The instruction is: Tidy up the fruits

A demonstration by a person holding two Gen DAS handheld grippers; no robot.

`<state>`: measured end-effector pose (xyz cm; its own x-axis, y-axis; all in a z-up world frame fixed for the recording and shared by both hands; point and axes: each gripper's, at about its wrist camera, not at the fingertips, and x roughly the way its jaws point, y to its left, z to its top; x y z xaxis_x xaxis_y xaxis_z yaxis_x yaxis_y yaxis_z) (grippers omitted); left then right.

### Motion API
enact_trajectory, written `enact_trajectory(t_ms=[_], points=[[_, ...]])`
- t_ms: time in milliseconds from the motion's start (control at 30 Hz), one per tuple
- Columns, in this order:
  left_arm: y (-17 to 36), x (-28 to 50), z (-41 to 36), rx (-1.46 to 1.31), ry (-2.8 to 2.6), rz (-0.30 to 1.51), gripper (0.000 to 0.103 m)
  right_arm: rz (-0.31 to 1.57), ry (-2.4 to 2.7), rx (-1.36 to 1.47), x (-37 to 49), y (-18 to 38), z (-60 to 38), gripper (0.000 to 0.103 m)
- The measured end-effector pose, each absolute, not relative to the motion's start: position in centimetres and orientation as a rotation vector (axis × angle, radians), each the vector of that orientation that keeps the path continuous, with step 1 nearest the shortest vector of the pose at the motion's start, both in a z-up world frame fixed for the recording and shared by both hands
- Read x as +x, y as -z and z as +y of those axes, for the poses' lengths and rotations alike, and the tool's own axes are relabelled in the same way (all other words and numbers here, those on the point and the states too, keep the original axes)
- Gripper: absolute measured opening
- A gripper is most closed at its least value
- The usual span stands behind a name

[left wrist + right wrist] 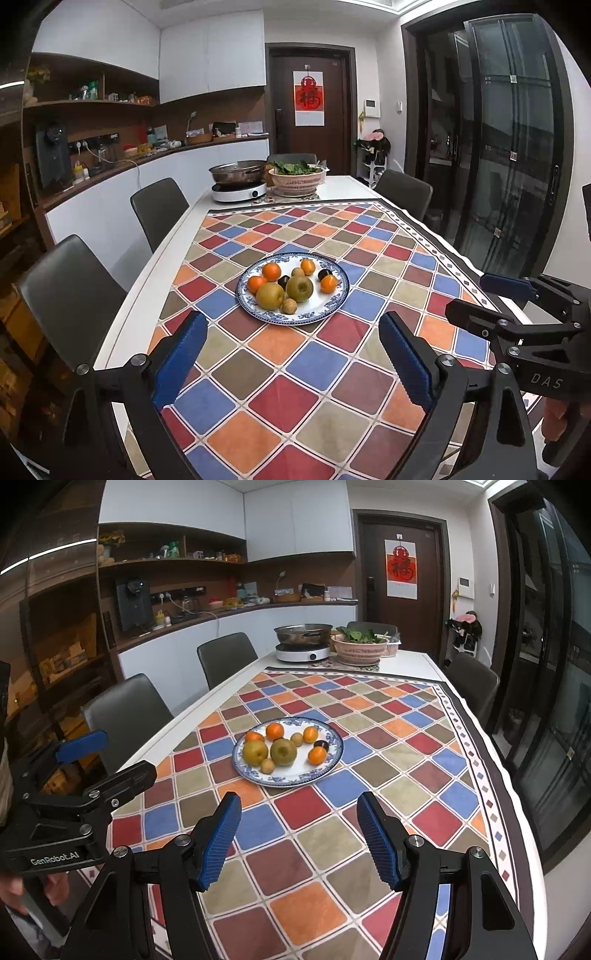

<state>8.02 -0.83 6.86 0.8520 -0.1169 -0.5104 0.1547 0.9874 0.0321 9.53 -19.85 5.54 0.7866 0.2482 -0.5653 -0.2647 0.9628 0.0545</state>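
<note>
Ribbed blue pads [183, 363] of both grippers gape empty before round fruits on a glazed plate [334, 308].

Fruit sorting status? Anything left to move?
Looks finished: all visible fruit, the pears, oranges and small dark fruits, sits on the blue-rimmed plate. Nothing in hand: left gripper and right gripper are open, empty, short of the plate. None loose on the tablecloth.
</note>
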Motion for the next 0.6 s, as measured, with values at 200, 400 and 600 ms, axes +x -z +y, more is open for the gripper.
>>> enact_trajectory(t_ms=[200, 400, 600], points=[[-7.2, 7.1, -0.7, 0.078, 0.135, 0.518, 0.098, 0.594, -0.282, -0.037, 8.8, -5.8, -19.6, 0.066], [-7.2, 6.5, -0.6, 0.075, 0.138, 0.507, 0.100, 0.585, -0.285, -0.038, 8.2, -5.9, -19.6, 0.066], [-7.4, 6.0, -0.7, 0.076, 0.134, 0.495, 0.102, 0.582, -0.285, -0.037, 8.0, -5.8, -19.6, 0.066]])
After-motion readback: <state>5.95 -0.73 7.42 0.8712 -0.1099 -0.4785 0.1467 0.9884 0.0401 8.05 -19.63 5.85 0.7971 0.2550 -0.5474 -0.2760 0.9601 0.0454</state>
